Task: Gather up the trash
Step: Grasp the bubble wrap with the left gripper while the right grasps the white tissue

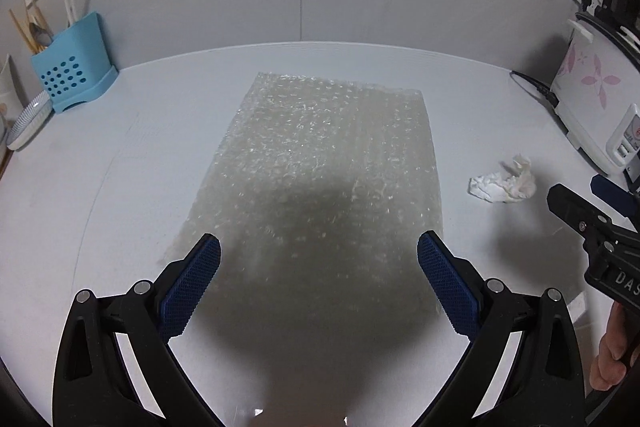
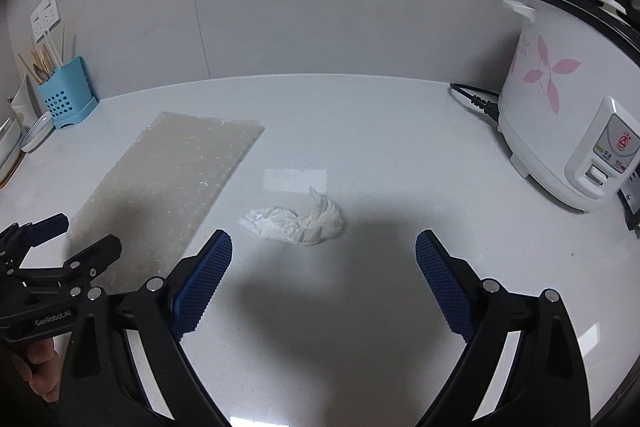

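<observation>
White countertop against grey wall, bubble wrap sheet lying flat at centre, crumpled tissue just right of it, rice cooker far right, blue utensil holder far left, left gripper and right gripper both spread wide, holding nothing.

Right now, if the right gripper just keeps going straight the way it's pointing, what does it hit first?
Most likely the crumpled tissue. The right gripper is open, and the tissue lies on the countertop just ahead, slightly left of centre between its fingers. Depth is hard to judge through the fisheye.
</observation>
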### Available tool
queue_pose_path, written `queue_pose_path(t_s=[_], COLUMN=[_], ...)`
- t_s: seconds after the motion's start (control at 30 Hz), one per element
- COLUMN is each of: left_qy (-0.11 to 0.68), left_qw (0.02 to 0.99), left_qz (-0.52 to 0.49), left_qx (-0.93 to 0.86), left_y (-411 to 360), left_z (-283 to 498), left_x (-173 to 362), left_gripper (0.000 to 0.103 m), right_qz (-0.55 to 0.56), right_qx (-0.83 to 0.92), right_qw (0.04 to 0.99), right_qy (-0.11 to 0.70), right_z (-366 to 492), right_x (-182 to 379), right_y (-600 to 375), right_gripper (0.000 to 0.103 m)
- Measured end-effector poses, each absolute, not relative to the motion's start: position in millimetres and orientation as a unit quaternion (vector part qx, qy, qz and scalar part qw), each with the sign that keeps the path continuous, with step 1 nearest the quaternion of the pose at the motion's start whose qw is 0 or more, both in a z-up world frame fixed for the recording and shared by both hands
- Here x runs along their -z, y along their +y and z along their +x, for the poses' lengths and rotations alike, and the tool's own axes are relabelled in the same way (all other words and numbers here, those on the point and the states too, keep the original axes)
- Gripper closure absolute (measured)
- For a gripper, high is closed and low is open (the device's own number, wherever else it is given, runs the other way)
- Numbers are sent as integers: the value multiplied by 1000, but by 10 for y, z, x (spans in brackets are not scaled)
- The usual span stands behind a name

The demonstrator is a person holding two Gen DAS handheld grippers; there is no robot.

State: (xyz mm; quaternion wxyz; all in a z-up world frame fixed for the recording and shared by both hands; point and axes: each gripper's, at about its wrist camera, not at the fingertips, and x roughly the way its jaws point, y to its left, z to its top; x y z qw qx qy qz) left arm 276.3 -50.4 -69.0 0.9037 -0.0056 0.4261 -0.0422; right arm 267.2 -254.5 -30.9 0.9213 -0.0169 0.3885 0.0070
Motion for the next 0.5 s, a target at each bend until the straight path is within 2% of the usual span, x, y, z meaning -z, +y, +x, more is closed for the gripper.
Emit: queue_pose_path(t_s=[0.17,0.33,0.43,0.5], left_qy=[454,460,458,453], left_qw=[890,888,889,891], left_qz=[-26,3,10,9], left_qx=[38,20,19,13], left_y=[-489,-545,-533,-500], left_z=[3115,3233,3232,3218], left_x=[867,908,901,878], left_gripper=[7,12,20,37], right_qz=[-13,-15,-27,-38], right_qx=[-12,-14,-7,-4], right_qw=[913,906,909,908], right_qy=[407,424,416,418], right_z=[2897,3010,3029,3061], right_x=[453,574,581,607], right_y=[-2515,-2447,-2365,-2311], right_gripper=[14,14,14,15])
